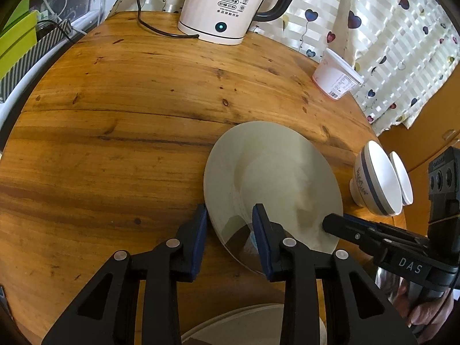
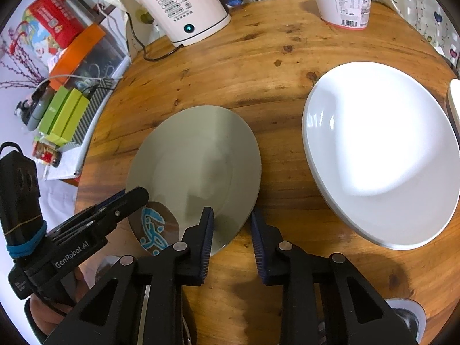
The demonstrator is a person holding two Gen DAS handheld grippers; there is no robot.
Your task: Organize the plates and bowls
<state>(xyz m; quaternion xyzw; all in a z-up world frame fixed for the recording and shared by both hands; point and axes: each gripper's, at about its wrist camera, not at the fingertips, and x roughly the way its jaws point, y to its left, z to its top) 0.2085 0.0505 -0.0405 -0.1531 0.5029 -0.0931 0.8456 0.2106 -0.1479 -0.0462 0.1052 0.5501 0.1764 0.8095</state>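
Both grippers straddle the round grey-green ceramic plate (image 2: 198,155) near the round wooden table's (image 1: 115,115) near edge: left gripper (image 1: 230,238) and right gripper (image 2: 231,238) stand parted, pads not pressing its rim

Both grippers (image 1: 230,224) (image 2: 232,227) angled down, jaws part-open.

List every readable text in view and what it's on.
"55°C": kettle.
"DAS": right gripper.
"GenRobot.AI": left gripper.
Kettle buttons, tub label, bowl lettering, red pack: too small or blurred.
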